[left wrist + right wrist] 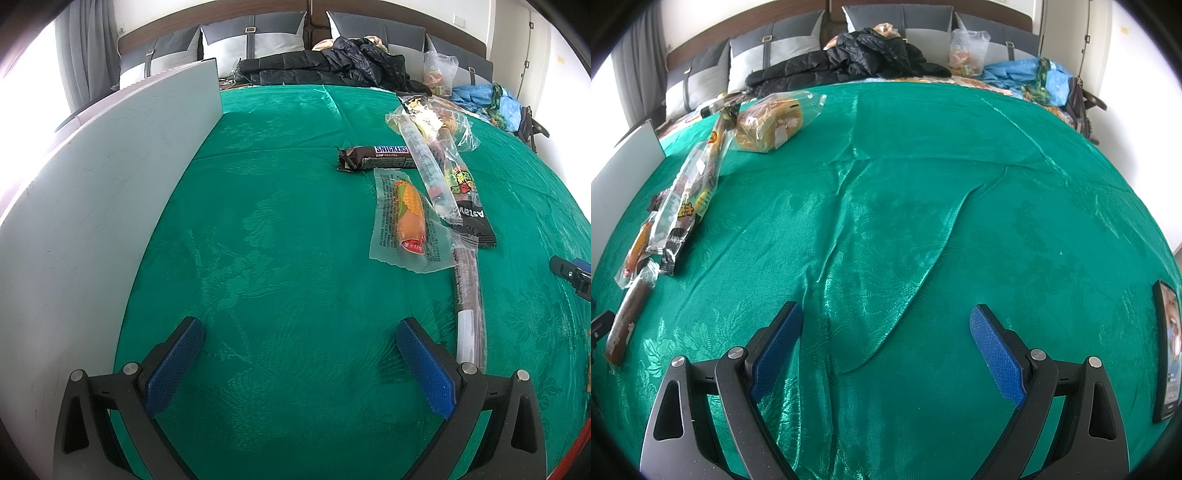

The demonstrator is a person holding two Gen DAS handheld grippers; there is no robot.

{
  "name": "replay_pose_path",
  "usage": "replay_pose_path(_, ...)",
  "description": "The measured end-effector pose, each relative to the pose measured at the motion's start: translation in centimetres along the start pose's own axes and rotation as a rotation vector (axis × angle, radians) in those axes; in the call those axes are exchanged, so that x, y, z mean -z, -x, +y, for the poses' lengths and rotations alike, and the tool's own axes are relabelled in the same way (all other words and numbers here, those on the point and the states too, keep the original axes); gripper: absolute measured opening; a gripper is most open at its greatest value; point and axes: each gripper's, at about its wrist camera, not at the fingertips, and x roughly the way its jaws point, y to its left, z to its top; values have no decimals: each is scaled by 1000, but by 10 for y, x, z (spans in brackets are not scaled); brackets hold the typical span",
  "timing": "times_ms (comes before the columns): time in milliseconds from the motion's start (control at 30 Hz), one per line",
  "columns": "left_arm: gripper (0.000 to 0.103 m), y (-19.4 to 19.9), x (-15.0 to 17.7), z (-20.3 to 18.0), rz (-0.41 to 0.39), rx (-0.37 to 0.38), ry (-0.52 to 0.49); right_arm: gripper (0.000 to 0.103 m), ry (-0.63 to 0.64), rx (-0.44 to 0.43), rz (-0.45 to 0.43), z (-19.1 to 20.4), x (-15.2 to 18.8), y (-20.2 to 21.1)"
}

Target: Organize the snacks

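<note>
A heap of snacks lies on the green cloth (280, 236) ahead and right of my left gripper (299, 332), which is open and empty. It holds a Snickers bar (373, 157), a corn-shaped candy in a clear wrapper (408, 218), a clear tube pack (424, 166), a black packet (472, 218) and a long brown stick (469, 295). In the right wrist view the same heap (679, 206) runs along the left, with a bagged bread (772, 122) behind it and the brown stick (628, 321) nearest. My right gripper (886, 321) is open over bare, wrinkled cloth.
A tall white box wall (110, 192) stands at the left. A phone (1167, 350) lies at the right edge of the cloth. Behind are a black jacket (849, 59), a plastic bag of snacks (967, 51), blue cloth (1027, 77) and grey pillows (255, 37).
</note>
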Motion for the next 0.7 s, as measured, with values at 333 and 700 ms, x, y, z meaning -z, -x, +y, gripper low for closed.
replay_pose_path(333,98,11,2,4,22,57,22,94,0,0,0,0,0,0)
replay_pose_path(700,57,16,-21,-91,92,123,-201,94,0,0,0,0,0,0)
